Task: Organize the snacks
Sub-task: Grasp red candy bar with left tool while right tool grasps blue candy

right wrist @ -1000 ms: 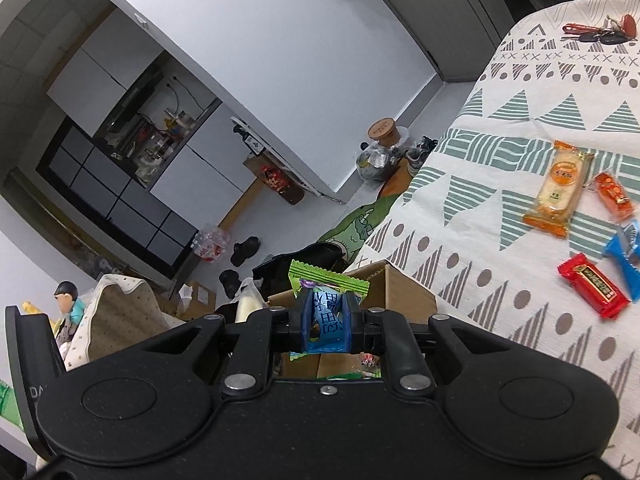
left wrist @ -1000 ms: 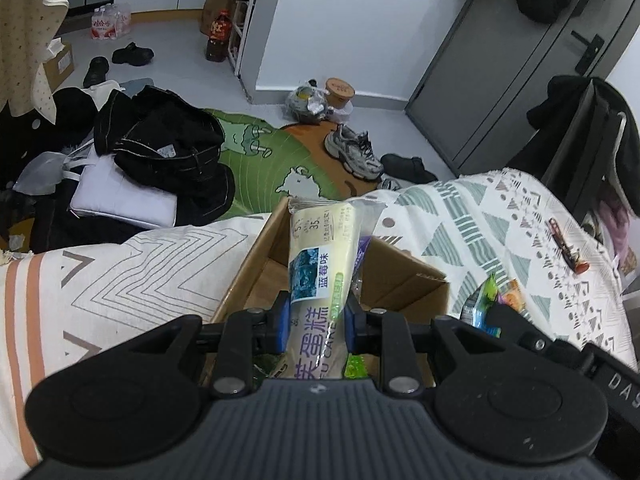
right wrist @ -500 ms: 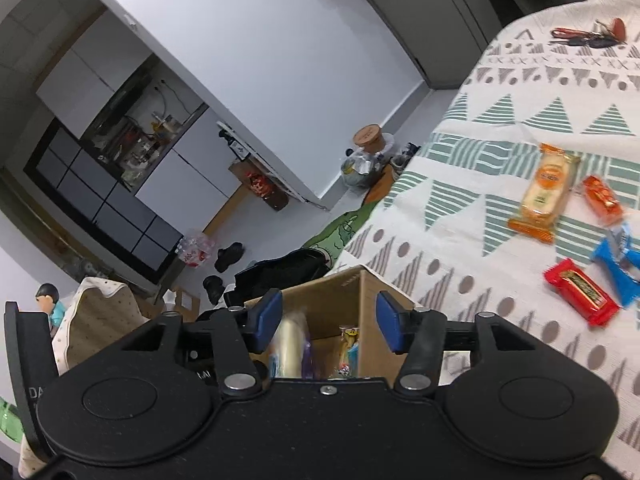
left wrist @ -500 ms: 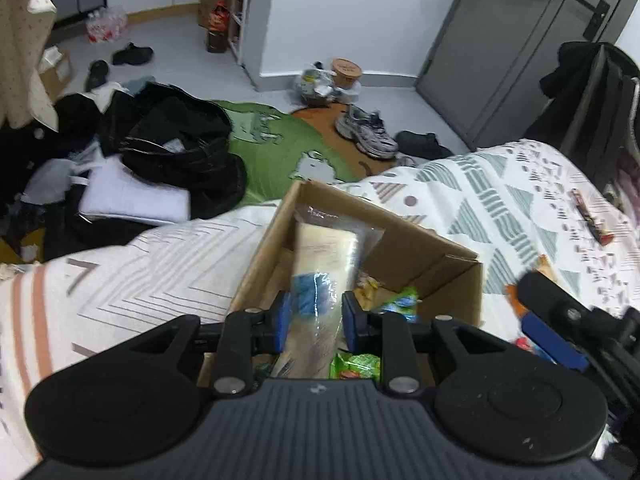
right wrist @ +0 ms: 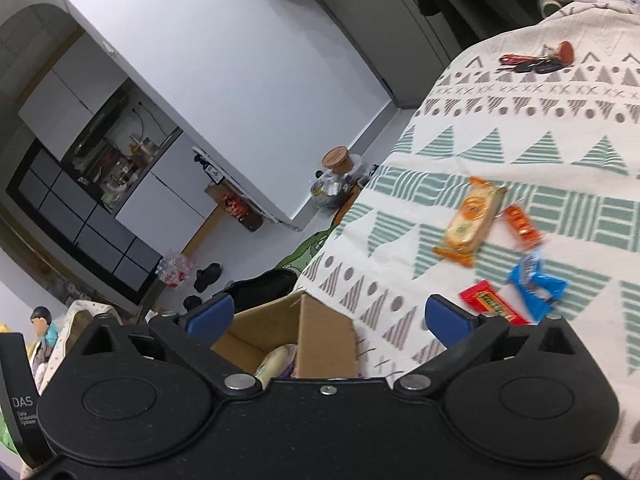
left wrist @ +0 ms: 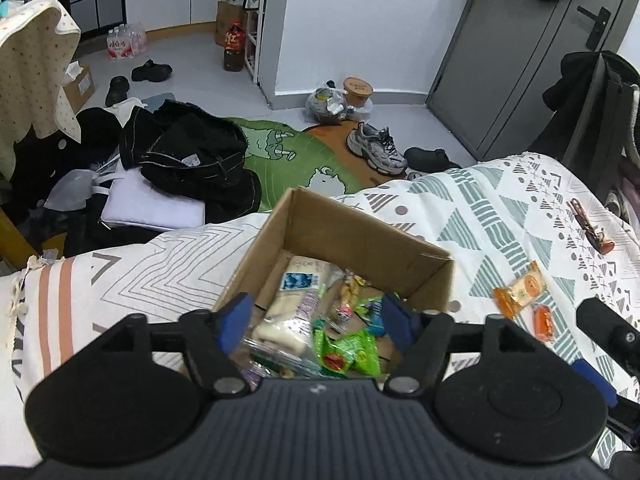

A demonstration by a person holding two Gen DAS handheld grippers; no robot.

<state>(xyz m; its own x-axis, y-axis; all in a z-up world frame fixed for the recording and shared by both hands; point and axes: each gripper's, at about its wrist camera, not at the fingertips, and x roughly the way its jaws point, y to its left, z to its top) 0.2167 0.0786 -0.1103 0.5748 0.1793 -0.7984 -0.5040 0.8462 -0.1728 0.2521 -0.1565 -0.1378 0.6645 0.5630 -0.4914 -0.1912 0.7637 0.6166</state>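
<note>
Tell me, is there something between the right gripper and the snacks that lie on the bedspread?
Nothing visible. The right gripper is open, and the red snack, blue snack and orange packets lie on bare bedspread to its right. The cardboard box sits below the fingers, off that path.

A lived-in home: patterned bedspread (left wrist: 500,208), scattered clothes (left wrist: 192,160), sneakers (left wrist: 376,150).

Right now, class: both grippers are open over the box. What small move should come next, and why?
Probably swing the right gripper, open and empty, toward the red snack beside the blue one. Four packets lie on the bedspread, outside the cardboard box.
</note>
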